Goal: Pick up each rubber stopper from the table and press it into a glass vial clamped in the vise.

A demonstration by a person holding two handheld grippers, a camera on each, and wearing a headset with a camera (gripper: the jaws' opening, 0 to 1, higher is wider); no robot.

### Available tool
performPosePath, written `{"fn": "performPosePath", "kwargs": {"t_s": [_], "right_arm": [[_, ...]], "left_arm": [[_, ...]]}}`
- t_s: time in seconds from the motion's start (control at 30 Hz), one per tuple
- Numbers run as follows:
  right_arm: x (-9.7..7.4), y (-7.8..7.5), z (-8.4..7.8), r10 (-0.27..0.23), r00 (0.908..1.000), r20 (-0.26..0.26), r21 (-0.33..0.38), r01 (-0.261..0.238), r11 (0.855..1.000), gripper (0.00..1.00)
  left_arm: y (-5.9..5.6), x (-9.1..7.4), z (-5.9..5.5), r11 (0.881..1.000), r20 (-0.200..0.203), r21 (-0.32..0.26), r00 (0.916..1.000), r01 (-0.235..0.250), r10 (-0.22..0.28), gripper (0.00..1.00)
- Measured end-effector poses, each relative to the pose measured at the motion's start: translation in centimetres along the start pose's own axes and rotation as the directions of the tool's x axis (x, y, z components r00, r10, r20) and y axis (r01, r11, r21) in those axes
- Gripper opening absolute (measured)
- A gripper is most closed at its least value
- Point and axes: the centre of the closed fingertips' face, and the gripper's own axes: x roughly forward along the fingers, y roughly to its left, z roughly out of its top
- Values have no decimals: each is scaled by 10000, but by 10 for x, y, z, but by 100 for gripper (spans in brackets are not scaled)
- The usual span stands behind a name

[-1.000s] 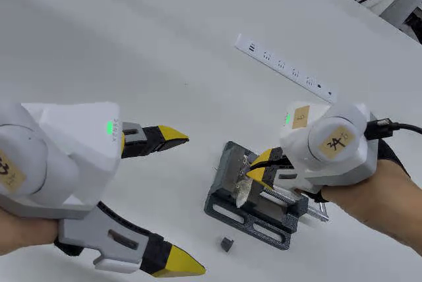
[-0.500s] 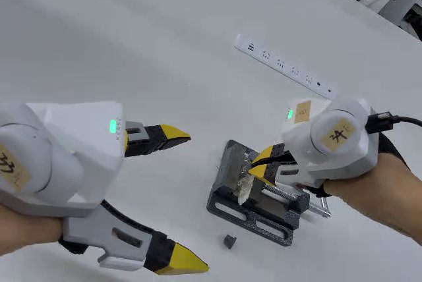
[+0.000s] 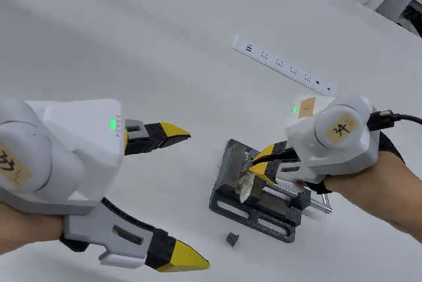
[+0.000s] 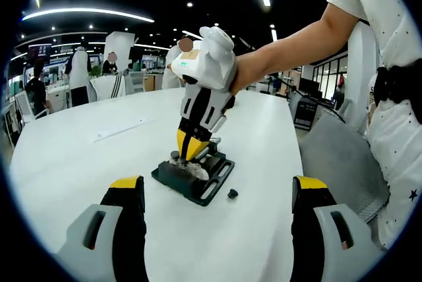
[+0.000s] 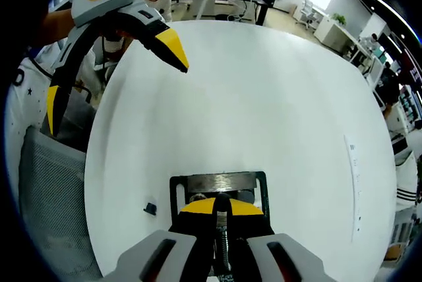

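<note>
Presently, right gripper [image 3: 258, 165] hung over the vise [image 3: 254, 213] toward the table's [image 3: 165, 45] near edge, fingers pressed together at the clamped glass vial [image 3: 244, 188]. Left gripper [image 3: 179, 196] was spread wide, empty. One rubber stopper [image 3: 231, 238] lay just beside the vise.

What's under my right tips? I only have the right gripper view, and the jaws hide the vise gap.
Observer: Head view shows a glass vial clamped in the vise, with the right gripper tips right at its top.
Operator: Angle of approach?
Observer: In the left gripper view the right gripper points steeply down, nearly upright, over the middle of the vise.
</note>
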Motion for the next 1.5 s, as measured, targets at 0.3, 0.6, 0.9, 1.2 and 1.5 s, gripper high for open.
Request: {"fn": "performPosePath", "kwargs": {"t_s": [0.3,0.6,0.9,1.2,1.5], "right_arm": [[-1,0,0,-167,9997,163,63,166,9998,1],[-1,0,0,-116,9997,211,133,113,9998,1],[0,-1,1,-105,9995,293,256,98,9996,1],[-2,0,-1,-162,9994,307,327,152,9993,5],[-10,2,-5,-307,9983,502,503,282,9983,7]], "left_arm": [[-4,0,2,10000,-50,54,10000,38,-37,92],[-7,-2,3,9999,-140,122,9999,53,-52,92],[-6,-5,4,9998,-220,206,9998,23,-19,92],[-8,-8,5,9997,-264,252,9996,-31,37,92],[-12,-9,3,9996,-364,285,9993,-55,65,92]]}}
